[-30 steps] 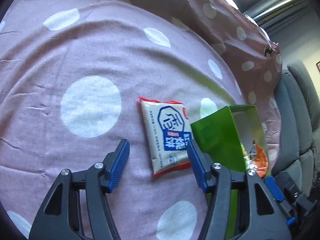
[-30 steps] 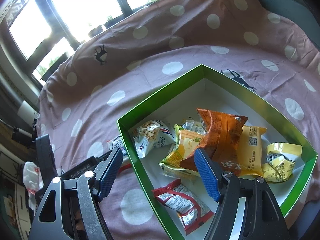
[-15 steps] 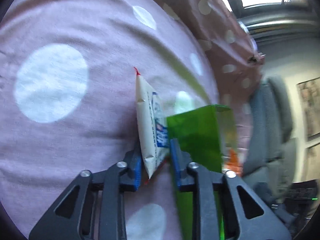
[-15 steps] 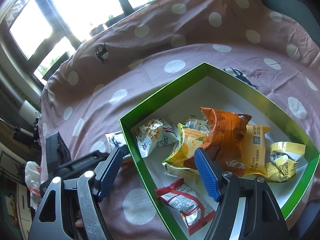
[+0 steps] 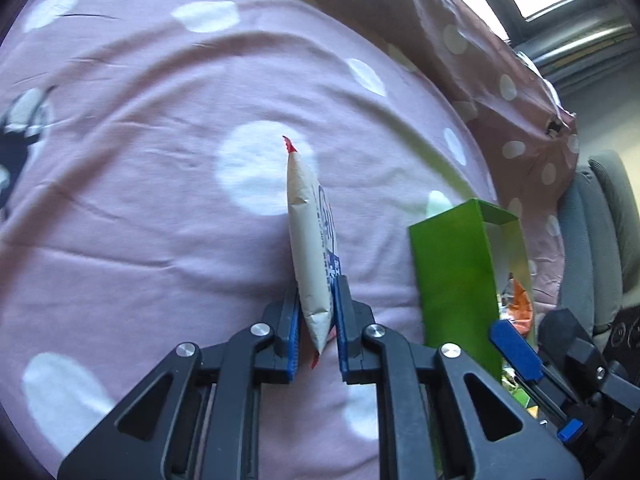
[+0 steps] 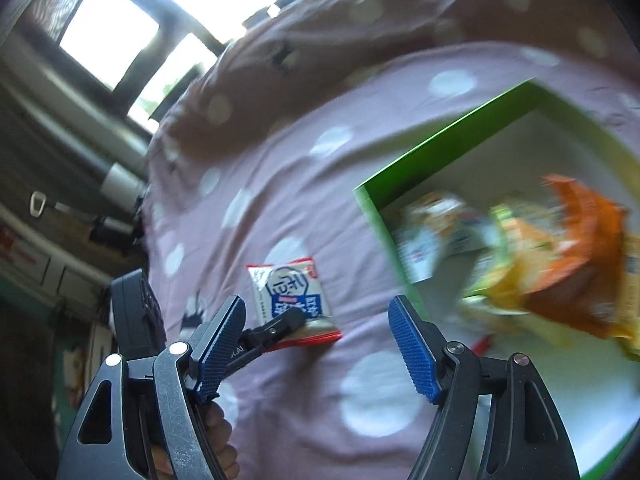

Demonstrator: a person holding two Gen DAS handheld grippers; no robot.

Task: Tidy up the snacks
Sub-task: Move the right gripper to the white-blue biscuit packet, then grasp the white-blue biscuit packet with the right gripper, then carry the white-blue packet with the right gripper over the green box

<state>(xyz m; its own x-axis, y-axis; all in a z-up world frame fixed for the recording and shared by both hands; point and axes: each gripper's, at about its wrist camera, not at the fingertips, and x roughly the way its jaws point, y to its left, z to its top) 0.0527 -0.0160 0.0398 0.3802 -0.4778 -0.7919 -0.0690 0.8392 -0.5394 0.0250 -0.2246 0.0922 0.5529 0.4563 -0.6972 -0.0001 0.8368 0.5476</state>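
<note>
The left tongs (image 5: 316, 332) are clamped on a white snack packet (image 5: 310, 248) with blue print and red ends. The packet stands on its edge, just beside the green box (image 5: 452, 276), over the pink cloth (image 5: 140, 184) with white dots. The right tongs (image 6: 318, 344) are apart with nothing in them. More snack bags (image 6: 560, 252) lie inside the box, too blurry to tell apart.
</note>
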